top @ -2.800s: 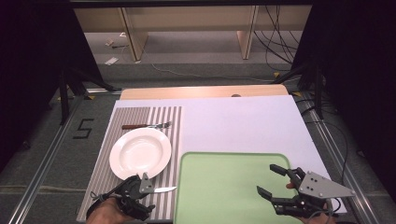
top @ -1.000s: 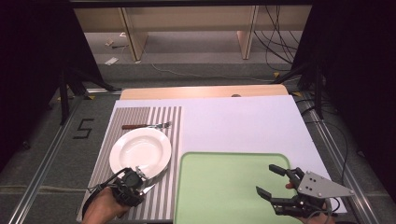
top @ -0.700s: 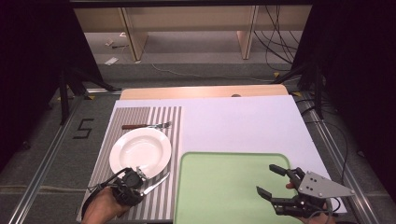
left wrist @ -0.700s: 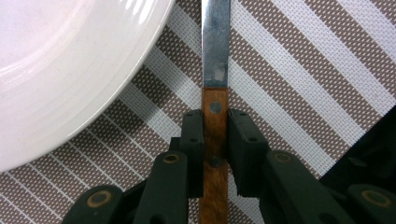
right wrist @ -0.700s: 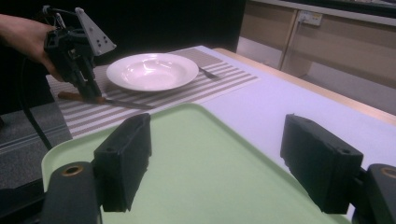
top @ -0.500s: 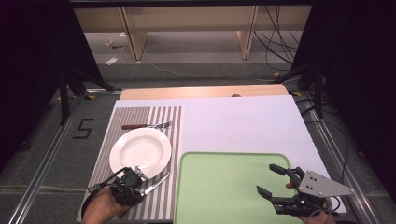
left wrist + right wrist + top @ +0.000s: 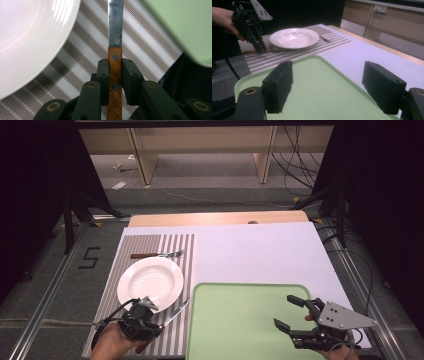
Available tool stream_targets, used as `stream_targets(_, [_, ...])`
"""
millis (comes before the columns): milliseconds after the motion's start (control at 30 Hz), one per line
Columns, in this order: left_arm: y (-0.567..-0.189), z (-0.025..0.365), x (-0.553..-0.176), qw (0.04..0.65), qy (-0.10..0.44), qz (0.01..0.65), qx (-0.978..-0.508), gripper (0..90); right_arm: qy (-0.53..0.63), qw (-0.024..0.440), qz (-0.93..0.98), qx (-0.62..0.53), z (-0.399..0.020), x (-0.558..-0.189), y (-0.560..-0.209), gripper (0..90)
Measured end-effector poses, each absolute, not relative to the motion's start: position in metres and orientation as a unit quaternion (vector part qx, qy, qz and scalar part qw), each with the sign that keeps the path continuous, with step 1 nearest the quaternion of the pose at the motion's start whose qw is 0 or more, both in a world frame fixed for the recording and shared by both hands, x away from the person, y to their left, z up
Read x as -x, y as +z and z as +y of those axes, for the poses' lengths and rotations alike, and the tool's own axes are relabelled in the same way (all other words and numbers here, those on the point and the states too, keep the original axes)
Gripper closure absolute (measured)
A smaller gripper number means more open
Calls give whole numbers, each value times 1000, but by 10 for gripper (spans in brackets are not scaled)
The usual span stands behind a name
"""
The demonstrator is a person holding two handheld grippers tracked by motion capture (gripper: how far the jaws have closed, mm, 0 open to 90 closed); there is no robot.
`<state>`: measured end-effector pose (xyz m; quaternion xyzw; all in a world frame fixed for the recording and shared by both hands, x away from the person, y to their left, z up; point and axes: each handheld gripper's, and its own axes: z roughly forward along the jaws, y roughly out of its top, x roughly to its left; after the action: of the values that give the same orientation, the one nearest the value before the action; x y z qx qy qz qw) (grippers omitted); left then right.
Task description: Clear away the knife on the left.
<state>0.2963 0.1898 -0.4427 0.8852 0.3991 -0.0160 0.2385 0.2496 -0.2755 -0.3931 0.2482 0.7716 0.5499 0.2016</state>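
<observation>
At the near edge of the table, a knife (image 7: 115, 67) is clamped by its wooden handle between the pads of the left gripper (image 7: 141, 319), whose jaws have just been closing. The blade (image 7: 115, 22) lies along the striped placemat (image 7: 176, 250), between the white plate (image 7: 150, 281) and the green tray (image 7: 240, 320); whether it rests flat on the mat cannot quite be told. The right gripper (image 7: 295, 315) is held over the tray's near right part, jaws spread wide with nothing between them. Beyond the plate, a fork (image 7: 156, 255) lies on the placemat.
</observation>
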Motion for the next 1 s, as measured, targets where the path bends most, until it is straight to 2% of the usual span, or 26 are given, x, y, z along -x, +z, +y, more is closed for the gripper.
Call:
stream_targets(233, [-431,180,-289,317,-25,379,-869,769,546,204,776,-241,-272,-248,-392,258])
stream_targets(467, [-426,167,-286,351,-39,364,-862,769,547,203,775,-244,-272,-249,-392,258])
stream_targets(1000, [-427,137,-292,352,-77,349,-865,769,547,200,776,-243,-271,-250,-392,258])
